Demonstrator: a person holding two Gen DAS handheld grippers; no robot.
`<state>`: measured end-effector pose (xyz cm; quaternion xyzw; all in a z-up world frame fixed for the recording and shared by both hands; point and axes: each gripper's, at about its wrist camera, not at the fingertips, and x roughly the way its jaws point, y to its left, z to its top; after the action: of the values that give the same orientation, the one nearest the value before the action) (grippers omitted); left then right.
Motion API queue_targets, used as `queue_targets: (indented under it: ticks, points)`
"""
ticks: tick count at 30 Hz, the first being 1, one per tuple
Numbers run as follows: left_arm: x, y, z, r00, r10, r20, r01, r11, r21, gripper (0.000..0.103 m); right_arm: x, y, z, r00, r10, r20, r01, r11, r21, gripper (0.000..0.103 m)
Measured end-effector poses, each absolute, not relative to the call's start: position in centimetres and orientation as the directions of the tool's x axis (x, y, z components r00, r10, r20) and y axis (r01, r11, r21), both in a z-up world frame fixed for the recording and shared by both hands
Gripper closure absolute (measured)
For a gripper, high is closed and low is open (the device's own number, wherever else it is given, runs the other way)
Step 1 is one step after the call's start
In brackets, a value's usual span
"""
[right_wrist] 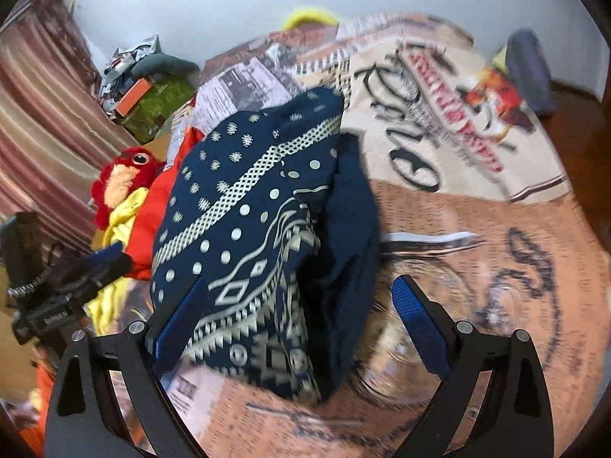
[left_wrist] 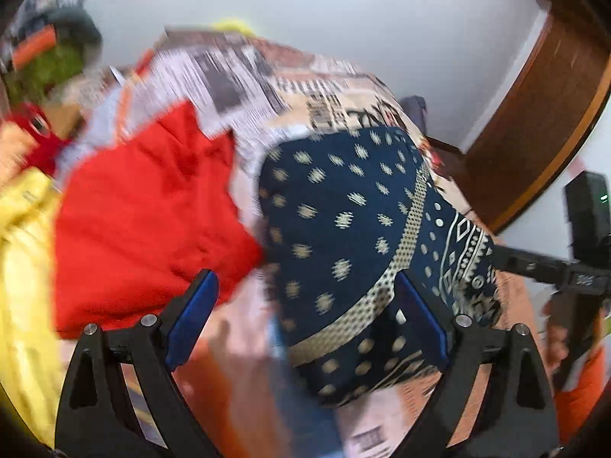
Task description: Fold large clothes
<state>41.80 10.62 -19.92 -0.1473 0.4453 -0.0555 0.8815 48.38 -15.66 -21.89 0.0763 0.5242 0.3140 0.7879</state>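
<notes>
A navy blue garment with cream dots and geometric bands (left_wrist: 343, 229) lies bunched on the printed bedspread (left_wrist: 244, 72); it also shows in the right wrist view (right_wrist: 252, 221). My left gripper (left_wrist: 305, 320) is open, its blue-padded fingers wide apart, the right finger (left_wrist: 420, 316) against the garment's near edge. My right gripper (right_wrist: 301, 324) is open too, the left finger (right_wrist: 179, 324) beside the garment and the right finger (right_wrist: 420, 324) over bare bedspread (right_wrist: 496, 267). Neither holds cloth. Both views are motion-blurred.
A red garment (left_wrist: 152, 221) and a yellow one (left_wrist: 26, 267) lie left of the navy garment. A red plush toy (right_wrist: 122, 175) and cluttered items (right_wrist: 152, 99) sit at the bed's far left. A wooden door frame (left_wrist: 534, 122) stands on the right.
</notes>
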Motion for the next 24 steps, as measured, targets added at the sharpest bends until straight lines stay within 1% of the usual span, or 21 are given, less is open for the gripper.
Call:
queue_targets:
  ticks: [2, 5, 7, 9, 12, 14, 15, 16, 17, 18, 20, 22, 24]
  points:
    - [43.2, 10.5, -21.5, 0.560, -0.289, -0.776, -0.042, 0.926, -0.375, 0.010, 49.9, -15.4, -23.3, 0.206, 0.591, -0.780, -0.382, 0.782, 0.492, 0.007]
    - [44.8, 11.3, -23.4, 0.532, -0.410, -0.741, -0.063, 0.853, -0.518, 0.009, 51.8, -15.0, -26.0, 0.120, 0.615, -0.780, -0.315, 0.768, 0.557, 0.007]
    - [45.7, 11.6, -24.6, 0.506, -0.470, -0.723, -0.082, 0.808, -0.583, 0.005, 52.4, -14.7, -27.4, 0.078, 0.624, -0.778, -0.296, 0.760, 0.579, 0.007]
    - [46.8, 11.8, -25.9, 0.483, -0.506, -0.714, -0.103, 0.777, -0.621, 0.003, 52.6, -14.4, -28.4, 0.057, 0.646, -0.761, -0.282, 0.742, 0.609, 0.005]
    - [47.6, 11.8, -26.5, 0.471, -0.532, -0.703, -0.106, 0.758, -0.644, 0.001, 52.5, -13.8, -28.2, 0.065, 0.671, -0.739, -0.294, 0.720, 0.628, 0.007]
    - [48.1, 11.7, -26.9, 0.463, -0.544, -0.699, -0.109, 0.748, -0.655, 0.000, 52.4, -13.2, -28.3, 0.037, 0.701, -0.712, -0.294, 0.688, 0.663, 0.015]
    - [48.2, 11.7, -27.1, 0.459, -0.555, -0.694, -0.117, 0.737, -0.666, 0.000, 52.3, -13.0, -28.3, 0.036, 0.697, -0.716, -0.293, 0.692, 0.660, 0.016]
    - [48.4, 11.8, -27.2, 0.460, -0.561, -0.688, -0.120, 0.729, -0.674, 0.000, 52.2, -12.8, -28.1, 0.041, 0.691, -0.721, -0.295, 0.698, 0.652, 0.019]
    - [48.4, 11.7, -27.2, 0.461, -0.563, -0.686, -0.117, 0.728, -0.676, 0.002, 52.0, -12.6, -27.8, 0.036, 0.696, -0.718, -0.301, 0.692, 0.656, 0.029]
    - [48.4, 11.5, -27.0, 0.459, -0.557, -0.692, -0.109, 0.737, -0.667, 0.004, 51.9, -12.4, -27.5, 0.030, 0.700, -0.713, -0.300, 0.687, 0.662, 0.035]
    - [48.3, 11.5, -26.5, 0.461, -0.550, -0.696, -0.097, 0.749, -0.656, 0.014, 51.4, -12.2, -26.6, 0.044, 0.691, -0.721, -0.303, 0.697, 0.649, 0.055]
    - [48.0, 11.5, -25.6, 0.465, -0.541, -0.701, -0.081, 0.762, -0.642, 0.020, 50.9, -12.2, -25.5, 0.059, 0.682, -0.729, -0.310, 0.706, 0.636, 0.065]
    - [47.6, 11.6, -24.5, 0.475, -0.526, -0.705, -0.068, 0.777, -0.626, 0.023, 50.7, -11.8, -24.5, 0.060, 0.678, -0.733, -0.315, 0.709, 0.630, 0.069]
